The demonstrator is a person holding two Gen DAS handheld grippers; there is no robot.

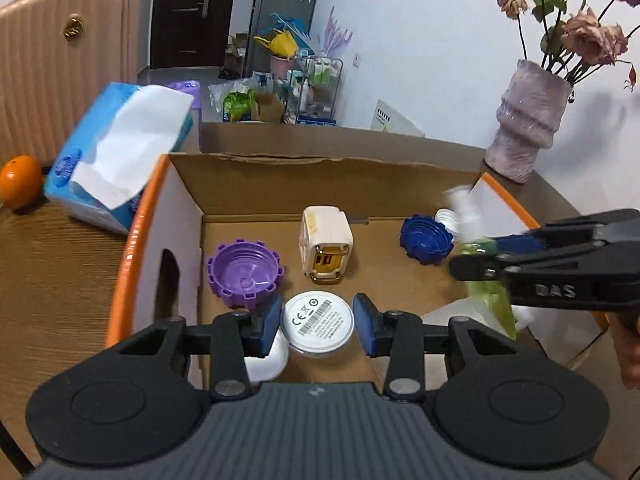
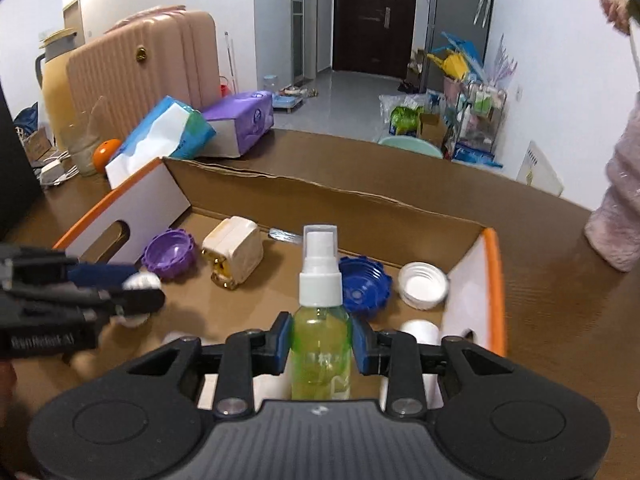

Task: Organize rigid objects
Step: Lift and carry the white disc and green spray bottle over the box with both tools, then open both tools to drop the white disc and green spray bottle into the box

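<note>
My left gripper (image 1: 317,322) is over the cardboard box (image 1: 280,172), its pads on both sides of a round white puck (image 1: 317,323) with a barcode label; there is a small gap on the right side. My right gripper (image 2: 320,344) is shut on a green spray bottle (image 2: 320,352) with a white pump top, held upright above the box; it shows at the right in the left wrist view (image 1: 472,236). In the box lie a purple cap (image 1: 245,272), a cream charger block (image 1: 326,246), a blue cap (image 1: 426,240) and a white cap (image 2: 423,285).
The box has orange-edged side flaps (image 2: 496,280) and stands on a brown table (image 1: 60,264). Tissue packs (image 1: 120,152), an orange (image 1: 20,186) and a pink suitcase (image 2: 140,68) are to the left. A vase of flowers (image 1: 528,120) stands at the right.
</note>
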